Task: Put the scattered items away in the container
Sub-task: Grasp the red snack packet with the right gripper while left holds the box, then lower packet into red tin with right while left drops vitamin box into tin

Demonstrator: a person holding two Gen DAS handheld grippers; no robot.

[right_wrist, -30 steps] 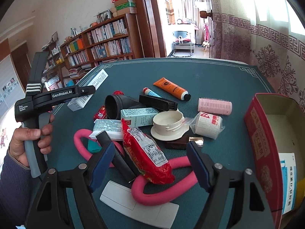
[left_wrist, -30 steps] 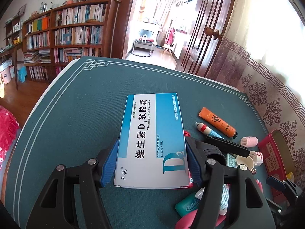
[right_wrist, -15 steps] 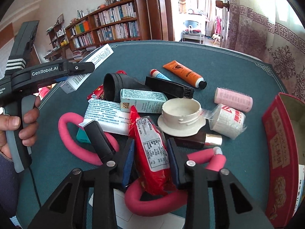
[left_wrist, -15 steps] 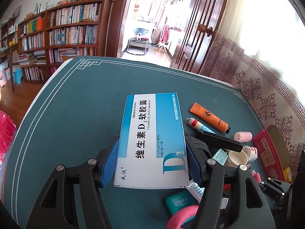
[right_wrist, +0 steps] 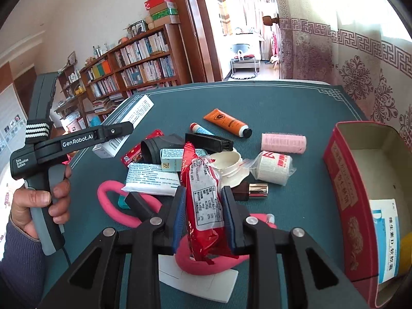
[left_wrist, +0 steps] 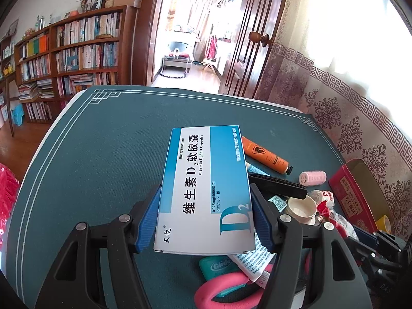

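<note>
**Two loads gripped, red tin lying to the right of both**

The red packet (right_wrist: 206, 200) was seen clamped between the blue pads of the right gripper (right_wrist: 203, 213), whose jaws had just been closing onto it. Its long axis was held in line with the fingers, the far end pointing away over the heap of clutter. The packet appeared raised clear of the pink foam loop (right_wrist: 121, 200) and the white card (right_wrist: 195, 280) beneath it, though contact at its near end could not be ruled out.

The red tin (right_wrist: 342, 180), the container, was found standing to the right of the packet, open at the top, with a blue-and-white box (right_wrist: 386, 239) already lying inside against its near wall. A strip of bare green table (right_wrist: 296, 113) was left between packet and tin.

The left gripper (left_wrist: 206, 216) was shown clamped on a second blue-and-white medicine box (left_wrist: 203, 190), gripped across its narrow width, its long axis also running away from the hand. From that box the tin (left_wrist: 350, 193) lay far off to the right, beyond the orange tube (left_wrist: 267, 157), the pink roller (left_wrist: 312, 177) and the white jar lid (left_wrist: 301, 206).

The right hand was judged the nearer to the tin. A sideways carry to the right was judged to be called for, with the packet's length to be fitted along the tin's interior.
</note>
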